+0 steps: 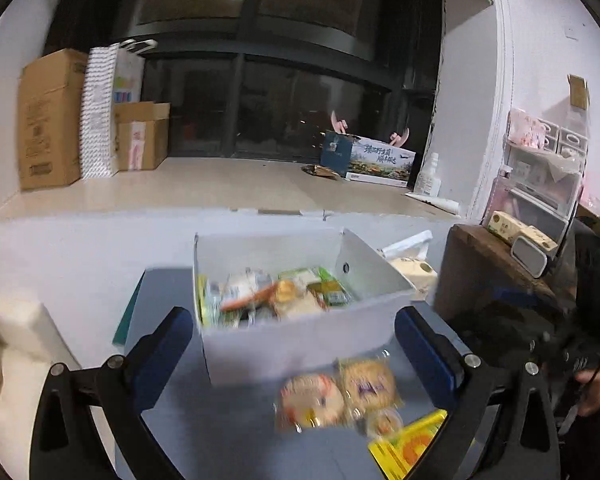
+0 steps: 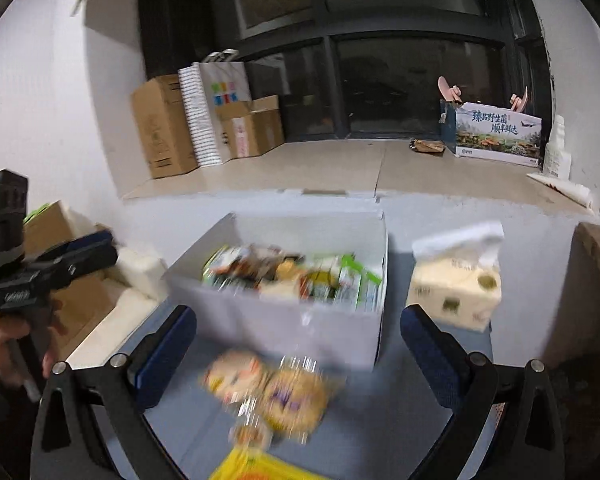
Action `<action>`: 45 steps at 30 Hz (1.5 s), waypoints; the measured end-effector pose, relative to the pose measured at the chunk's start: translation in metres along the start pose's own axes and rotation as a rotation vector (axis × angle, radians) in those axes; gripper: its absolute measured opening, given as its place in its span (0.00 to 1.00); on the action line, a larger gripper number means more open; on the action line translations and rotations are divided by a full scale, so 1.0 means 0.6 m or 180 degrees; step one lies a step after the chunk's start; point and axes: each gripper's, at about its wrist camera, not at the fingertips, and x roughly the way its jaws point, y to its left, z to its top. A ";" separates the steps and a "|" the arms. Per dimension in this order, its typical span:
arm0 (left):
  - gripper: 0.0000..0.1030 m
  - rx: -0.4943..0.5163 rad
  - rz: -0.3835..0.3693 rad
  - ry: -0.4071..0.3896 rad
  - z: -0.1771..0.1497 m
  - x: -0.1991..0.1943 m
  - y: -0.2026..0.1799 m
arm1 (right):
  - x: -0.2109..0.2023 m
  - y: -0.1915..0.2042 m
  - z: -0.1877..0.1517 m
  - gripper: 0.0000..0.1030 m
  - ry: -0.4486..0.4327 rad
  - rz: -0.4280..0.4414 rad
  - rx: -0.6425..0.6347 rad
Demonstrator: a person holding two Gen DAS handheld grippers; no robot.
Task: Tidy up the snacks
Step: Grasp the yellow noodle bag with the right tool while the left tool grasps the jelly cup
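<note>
- Nearest the cameras, the left gripper (image 1: 294, 344) and right gripper (image 2: 298, 354) both have fingers spread wide, holding nothing.
- Just beyond, on the grey table (image 1: 220, 432), a yellow packet (image 1: 410, 446) and three wrapped pastries (image 1: 338, 394) lie loose, seemingly left to sort.
- Farther on, the white box (image 1: 300, 348) already holds many snacks (image 1: 272, 296).
- A tissue pack (image 2: 454, 294) stands beside it.

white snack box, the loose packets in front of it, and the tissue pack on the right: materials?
White box: looks like matte card or thin corrugated board; folded corners, thin walls, a small round hole in one side. Could be plastic sheet; blur leaves it open.
Loose snack packets: clear glossy plastic film, judging by the bright glints over the round cakes.
Tissue pack: soft printed plastic wrap, slightly wrinkled, with white paper tissue sticking out on top.
</note>
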 end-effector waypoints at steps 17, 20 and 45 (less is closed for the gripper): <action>1.00 -0.0043 -0.0292 0.0304 -0.132 -0.075 -0.068 | 0.004 0.045 -0.257 1.00 0.0959 0.0045 -0.0649; 1.00 -0.0007 -0.0309 0.0329 -0.135 -0.073 -0.069 | 0.031 0.048 -0.260 1.00 0.1070 0.0102 -0.1006; 1.00 0.0027 -0.0359 0.0643 -0.165 -0.001 -0.067 | 0.046 0.016 -0.237 0.33 0.1288 0.0769 -0.1187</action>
